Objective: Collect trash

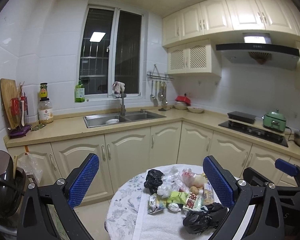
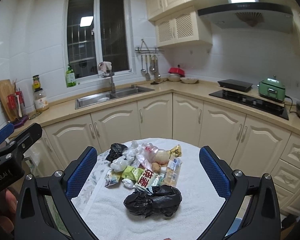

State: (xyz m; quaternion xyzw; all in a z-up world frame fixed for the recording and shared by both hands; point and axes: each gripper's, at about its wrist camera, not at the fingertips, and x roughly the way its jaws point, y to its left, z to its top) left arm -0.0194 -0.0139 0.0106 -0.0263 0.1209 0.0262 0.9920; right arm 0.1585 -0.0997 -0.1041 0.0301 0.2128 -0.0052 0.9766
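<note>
A pile of trash (image 2: 148,170) lies on a round table covered with a white towel (image 2: 114,214): crumpled black plastic bags (image 2: 153,200), clear bags, green and white snack wrappers (image 2: 148,178) and food scraps. It also shows in the left wrist view (image 1: 178,192). My left gripper (image 1: 151,180) is open and empty, held above the table's near left side. My right gripper (image 2: 148,172) is open and empty, its blue pads either side of the pile and above it. The right gripper's fingers show at the right edge of the left wrist view (image 1: 286,168).
Cream kitchen cabinets (image 2: 156,116) and a counter with a steel sink (image 2: 112,96) run behind the table. A hob (image 2: 248,100) and green appliance (image 2: 272,89) stand on the right. A dark appliance (image 1: 2,180) and a hanging plastic bag (image 1: 30,166) are at the left.
</note>
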